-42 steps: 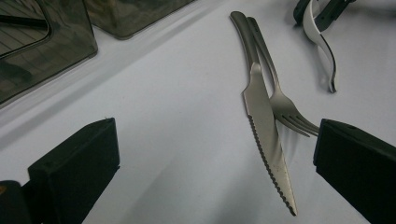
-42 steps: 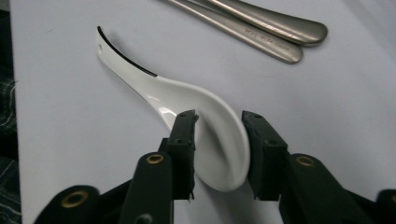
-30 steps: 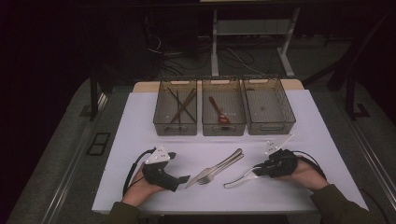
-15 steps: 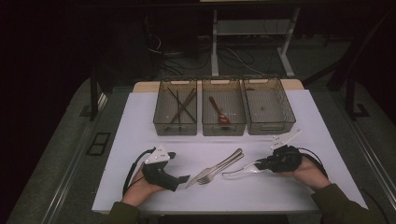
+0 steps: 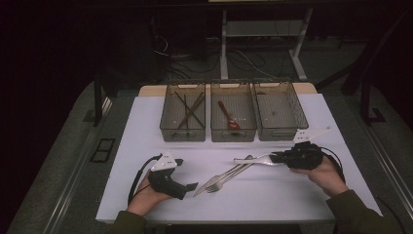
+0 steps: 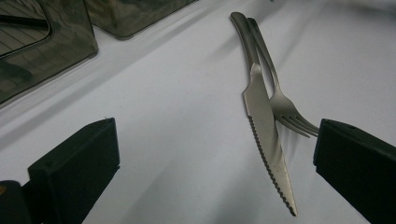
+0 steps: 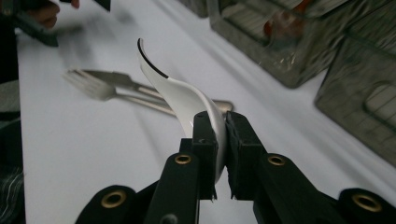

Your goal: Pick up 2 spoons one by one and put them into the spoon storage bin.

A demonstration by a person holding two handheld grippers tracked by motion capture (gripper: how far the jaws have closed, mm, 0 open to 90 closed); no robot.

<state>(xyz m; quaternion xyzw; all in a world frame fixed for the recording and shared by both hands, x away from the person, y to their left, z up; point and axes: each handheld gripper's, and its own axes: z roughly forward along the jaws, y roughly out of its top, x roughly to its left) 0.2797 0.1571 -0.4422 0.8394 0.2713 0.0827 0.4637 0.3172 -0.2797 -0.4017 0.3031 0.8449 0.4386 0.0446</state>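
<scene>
My right gripper [image 5: 278, 157] is shut on the handle of a white spoon [image 5: 253, 159], which hangs a little above the white table with its bowl pointing left. In the right gripper view the spoon [image 7: 182, 93] curves up out of my shut right gripper [image 7: 219, 133]. A metal knife [image 6: 266, 126] and fork [image 6: 285, 109] lie side by side mid-table, in the high view as the knife and fork [image 5: 225, 176]. My left gripper [image 5: 192, 186] rests on the table left of them, open, the knife blade between its wide-set jaws but untouched.
Three clear bins stand in a row at the back: the left bin [image 5: 170, 127] holds dark chopsticks, the middle bin [image 5: 233, 132] a red spoon [image 5: 228, 116], and the right bin [image 5: 280, 131] looks bare. The table's front edge [image 5: 219, 218] runs close to both hands.
The right gripper has risen and drifted back and right, lifting the white spoon off the table. The left gripper, knife and fork have stayed put.
</scene>
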